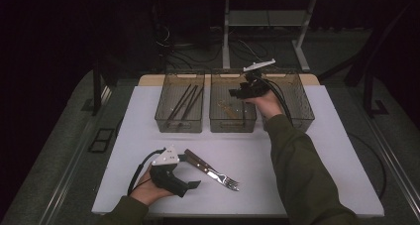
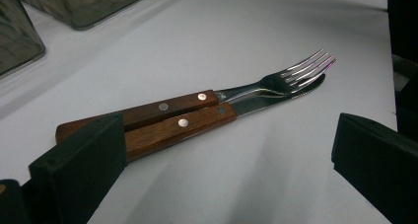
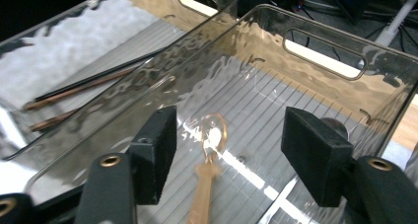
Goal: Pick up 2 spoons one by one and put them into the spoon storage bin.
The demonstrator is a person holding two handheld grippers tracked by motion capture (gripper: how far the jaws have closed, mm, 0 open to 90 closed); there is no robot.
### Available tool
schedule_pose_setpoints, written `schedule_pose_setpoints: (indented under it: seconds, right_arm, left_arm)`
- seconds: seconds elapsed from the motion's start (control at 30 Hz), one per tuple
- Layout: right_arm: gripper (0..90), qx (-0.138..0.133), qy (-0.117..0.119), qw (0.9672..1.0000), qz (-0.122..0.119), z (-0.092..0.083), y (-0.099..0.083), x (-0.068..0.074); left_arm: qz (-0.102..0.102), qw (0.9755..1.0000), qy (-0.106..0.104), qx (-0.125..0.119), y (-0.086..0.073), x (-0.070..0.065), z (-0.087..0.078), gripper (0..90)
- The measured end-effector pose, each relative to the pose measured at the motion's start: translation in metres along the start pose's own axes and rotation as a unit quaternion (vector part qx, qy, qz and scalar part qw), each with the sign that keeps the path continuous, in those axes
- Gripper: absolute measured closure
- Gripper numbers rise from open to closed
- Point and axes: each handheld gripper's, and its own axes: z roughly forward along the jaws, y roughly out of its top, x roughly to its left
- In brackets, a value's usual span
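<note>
Wooden-handled fork (image 1: 214, 170) and knife (image 1: 194, 159) lie touching; left hand-held gripper (image 1: 190, 184), spread, could pinch both at once.

Right hand-held gripper (image 1: 236, 92) hangs spread over the middle clear bin (image 1: 233, 123).

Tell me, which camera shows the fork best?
The left gripper view: the fork lies close up on the table, wooden handle, rivets and tines sharp, beside a knife. The high view shows the fork small near the left gripper. The right gripper view looks into a bin with a spoon instead.
</note>
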Motion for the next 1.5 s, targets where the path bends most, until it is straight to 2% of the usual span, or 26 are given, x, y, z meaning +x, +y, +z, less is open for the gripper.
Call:
schedule_pose_setpoints:
  seconds: [0.1,0.23,0.43,0.53,0.6,0.83,1.03,1.23,1.33,1.5]
  right_arm:
    - [32.7,-0.008,0.024,0.9996,0.009,-0.011,-0.005,0.002]
    - [28.1,-0.024,0.035,0.9989,0.019,-0.025,-0.011,0.006]
    - [19.2,-0.034,0.041,0.9984,0.016,-0.045,-0.024,0.011]
    - [18.6,-0.040,0.029,0.9986,0.018,-0.052,-0.031,0.015]
    - [17.7,-0.046,0.029,0.9984,0.017,-0.057,-0.036,0.016]
    - [17.2,-0.057,0.032,0.9979,-0.002,-0.076,-0.059,0.026]
    - [17.1,-0.058,0.044,0.9971,-0.023,-0.088,-0.084,0.037]
    - [17.1,-0.048,0.053,0.9966,-0.039,-0.094,-0.105,0.046]
    - [13.1,-0.042,0.053,0.9967,-0.045,-0.097,-0.119,0.048]
    - [13.1,-0.031,0.044,0.9974,-0.048,-0.103,-0.143,0.049]
  left_arm:
    - [0.002,1.0000,0.002,0.004,0.000,0.000,-0.001,0.0]
    - [0.001,1.0000,0.005,0.003,0.000,0.000,0.000,0.0]
    - [-0.002,1.0000,0.003,0.005,-0.001,0.000,0.000,0.0]
    - [-0.008,0.9999,0.006,0.003,-0.001,-0.001,0.000,0.0]
    - [-0.006,1.0000,0.007,0.004,-0.001,0.000,-0.001,0.0]
    - [-0.007,0.9999,0.009,0.003,-0.002,0.000,-0.002,0.0]
    - [-0.005,0.9999,0.010,0.006,-0.002,0.001,-0.003,0.0]
    - [-0.005,0.9999,0.011,0.008,-0.002,0.001,-0.002,0.0]
    - [-0.007,0.9999,0.012,0.007,-0.002,0.001,-0.003,0.0]
    - [-0.005,0.9999,0.012,0.008,-0.003,0.001,-0.003,0.0]
